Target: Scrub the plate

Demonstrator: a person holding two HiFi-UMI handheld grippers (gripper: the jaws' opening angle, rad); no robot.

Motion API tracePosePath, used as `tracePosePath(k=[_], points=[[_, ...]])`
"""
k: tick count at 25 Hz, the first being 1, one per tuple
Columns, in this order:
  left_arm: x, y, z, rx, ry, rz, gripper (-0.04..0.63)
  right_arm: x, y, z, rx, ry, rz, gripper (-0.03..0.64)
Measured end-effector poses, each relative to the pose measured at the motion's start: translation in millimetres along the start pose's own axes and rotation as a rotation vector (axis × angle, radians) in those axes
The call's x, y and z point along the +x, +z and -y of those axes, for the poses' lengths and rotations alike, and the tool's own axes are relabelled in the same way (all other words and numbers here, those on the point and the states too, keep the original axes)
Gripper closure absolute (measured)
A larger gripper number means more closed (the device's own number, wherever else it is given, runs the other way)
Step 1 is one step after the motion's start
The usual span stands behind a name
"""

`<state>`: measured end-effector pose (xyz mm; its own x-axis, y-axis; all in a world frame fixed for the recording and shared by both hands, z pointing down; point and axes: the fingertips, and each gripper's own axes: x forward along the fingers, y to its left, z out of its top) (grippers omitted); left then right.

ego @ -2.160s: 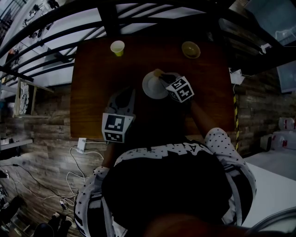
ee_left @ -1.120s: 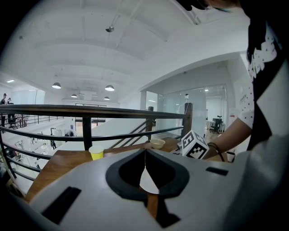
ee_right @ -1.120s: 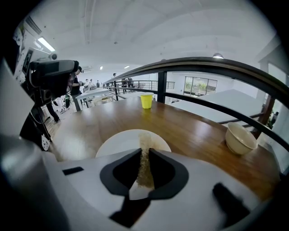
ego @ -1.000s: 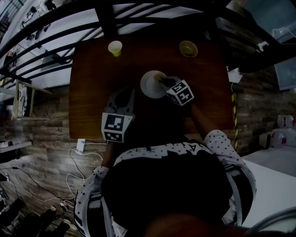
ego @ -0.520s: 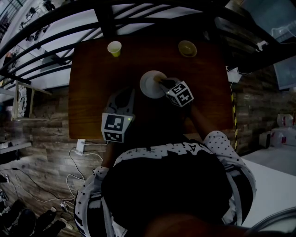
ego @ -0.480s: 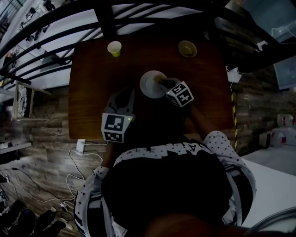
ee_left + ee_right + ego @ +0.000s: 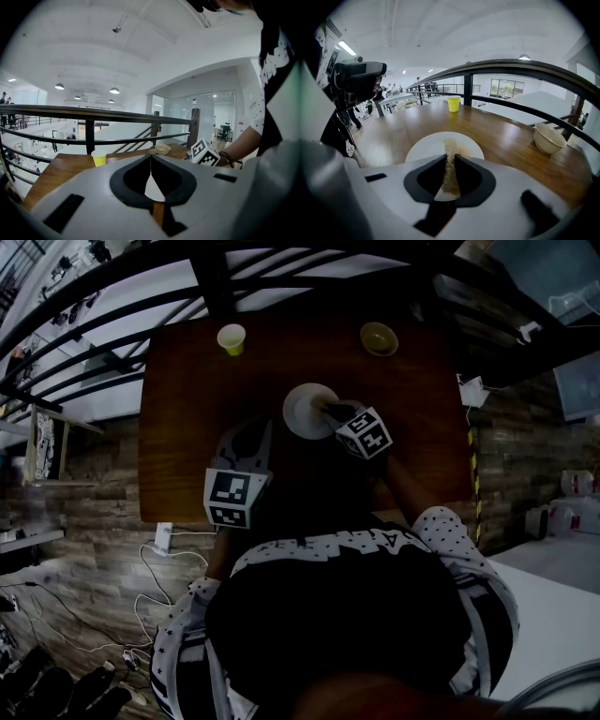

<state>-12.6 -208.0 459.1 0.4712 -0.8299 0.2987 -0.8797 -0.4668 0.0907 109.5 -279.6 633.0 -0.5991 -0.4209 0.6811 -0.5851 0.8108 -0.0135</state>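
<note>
A white plate [image 7: 302, 411] lies in the middle of the brown table [image 7: 187, 427]. My right gripper [image 7: 330, 411] reaches over the plate's right side and is shut on a yellowish scrub sponge [image 7: 448, 149]. The sponge sticks out past the fingertips and rests on the plate [image 7: 425, 146]. My left gripper [image 7: 253, 435] hovers left of the plate and nearer to me. It is shut with nothing between its jaws [image 7: 150, 158]. A slice of the plate [image 7: 153, 188] shows through its jaw opening.
A yellow paper cup [image 7: 231, 337] stands at the far left of the table and a cream bowl [image 7: 379, 337] at the far right. A dark railing [image 7: 525, 65] runs along the table's far edge. The person's sleeve and arm [image 7: 243, 140] are on the right.
The right gripper with the sponge has slid a little back across the plate's right side, from its far edge towards me. The left gripper has stayed put.
</note>
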Motion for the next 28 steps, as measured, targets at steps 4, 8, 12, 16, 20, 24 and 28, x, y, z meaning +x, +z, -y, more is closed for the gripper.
tracePosePath(k=[4, 8, 12, 16, 20, 24, 28], points=[[-1, 0, -1, 0.002, 0.003, -0.001, 0.581, 0, 1, -3, 0.003, 0.003, 0.007, 0.566], [0, 1, -1, 0.000, 0.003, -0.001, 0.581, -2, -1, -8, 0.011, 0.017, -0.007, 0.566], [-1, 0, 0, -0.002, 0.003, -0.002, 0.581, -2, -1, -7, 0.009, 0.009, 0.006, 0.567], [-1, 1, 0, -0.004, 0.005, -0.002, 0.581, -3, -4, -10, 0.018, 0.019, -0.006, 0.566], [-1, 0, 1, -0.001, 0.005, -0.004, 0.581, -3, -4, -10, 0.016, 0.014, 0.004, 0.566], [-1, 0, 2, -0.001, 0.004, -0.005, 0.581, -5, -2, -11, 0.019, 0.013, 0.012, 0.568], [0, 1, 0, 0.001, 0.003, -0.005, 0.581, -4, -1, -13, 0.018, 0.020, 0.017, 0.567]])
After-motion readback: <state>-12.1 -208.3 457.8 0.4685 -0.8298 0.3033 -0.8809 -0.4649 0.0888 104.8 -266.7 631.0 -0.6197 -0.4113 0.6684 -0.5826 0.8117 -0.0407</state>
